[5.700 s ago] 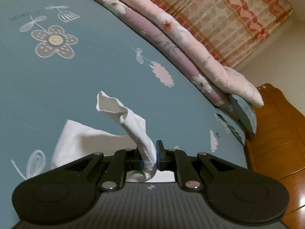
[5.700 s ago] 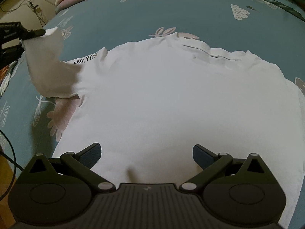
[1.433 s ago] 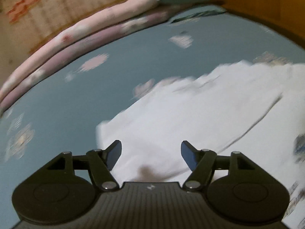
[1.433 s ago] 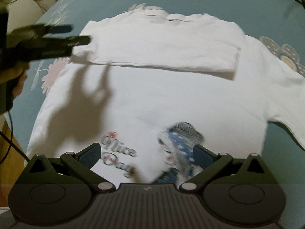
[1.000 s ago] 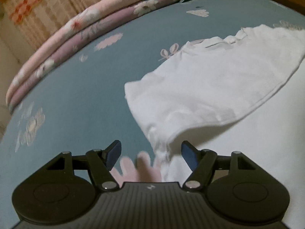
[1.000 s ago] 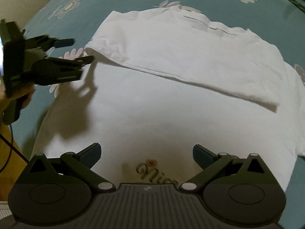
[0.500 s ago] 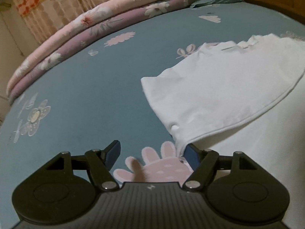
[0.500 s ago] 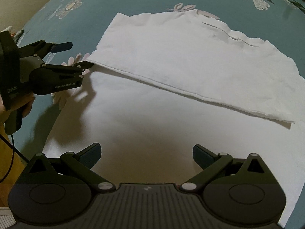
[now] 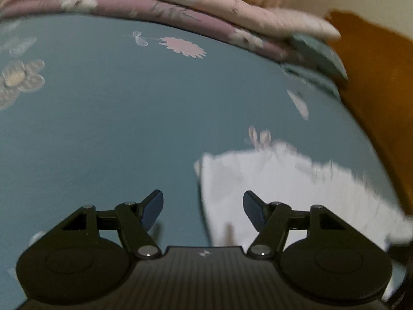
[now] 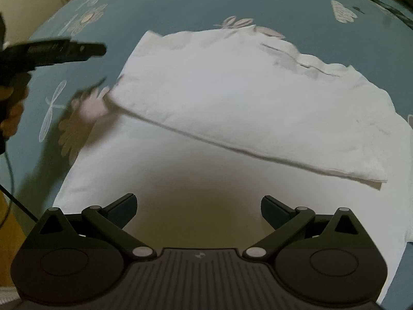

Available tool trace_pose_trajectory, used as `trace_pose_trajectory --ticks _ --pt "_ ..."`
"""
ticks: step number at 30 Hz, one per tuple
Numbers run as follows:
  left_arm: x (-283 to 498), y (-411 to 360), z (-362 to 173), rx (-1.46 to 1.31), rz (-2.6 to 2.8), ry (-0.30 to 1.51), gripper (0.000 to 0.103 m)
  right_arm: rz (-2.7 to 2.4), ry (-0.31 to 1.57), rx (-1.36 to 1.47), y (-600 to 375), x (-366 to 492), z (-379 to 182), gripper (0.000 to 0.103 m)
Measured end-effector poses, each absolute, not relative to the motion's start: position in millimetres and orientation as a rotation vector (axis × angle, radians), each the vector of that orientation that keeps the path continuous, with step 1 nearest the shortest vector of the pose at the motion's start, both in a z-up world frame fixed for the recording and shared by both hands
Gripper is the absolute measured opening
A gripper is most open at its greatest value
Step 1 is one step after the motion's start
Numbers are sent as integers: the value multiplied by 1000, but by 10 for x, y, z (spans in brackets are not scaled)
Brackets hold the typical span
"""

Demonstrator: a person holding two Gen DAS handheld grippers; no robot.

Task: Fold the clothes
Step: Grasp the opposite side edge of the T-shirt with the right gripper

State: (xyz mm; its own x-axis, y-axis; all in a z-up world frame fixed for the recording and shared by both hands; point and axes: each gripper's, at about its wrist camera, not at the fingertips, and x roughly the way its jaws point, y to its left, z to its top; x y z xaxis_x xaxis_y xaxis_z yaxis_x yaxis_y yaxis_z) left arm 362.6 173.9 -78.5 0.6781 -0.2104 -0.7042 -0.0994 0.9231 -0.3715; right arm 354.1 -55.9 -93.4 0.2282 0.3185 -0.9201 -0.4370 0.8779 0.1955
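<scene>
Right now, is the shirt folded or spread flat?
Partly folded: the shirt has its far part doubled over, the edge crossing its middle.

We saw a soft, matt white cloth shirt [image 10: 232, 98] lying on a smooth matt teal cotton-like bedsheet [image 9: 103, 118], glossy orange-brown wood [image 9: 374, 77] beside it, and matt black plastic grippers with shiny metal rivets.

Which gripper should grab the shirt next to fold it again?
Probably the right gripper: it is open and hangs right over the near part of the white shirt. The left gripper, also open, is off by the shirt's far corner, mostly over the bedsheet.
</scene>
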Motion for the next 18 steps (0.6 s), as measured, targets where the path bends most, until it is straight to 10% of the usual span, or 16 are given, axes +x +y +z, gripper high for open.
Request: trace_pose_trajectory --ticks 12,18 --pt "4220 1911 -1413 -775 -73 928 8 444 1268 -22 -788 3627 -1031 103" --pt "4172 1983 -1315 -778 -96 819 3 428 1274 -6 -859 3652 -1072 103"
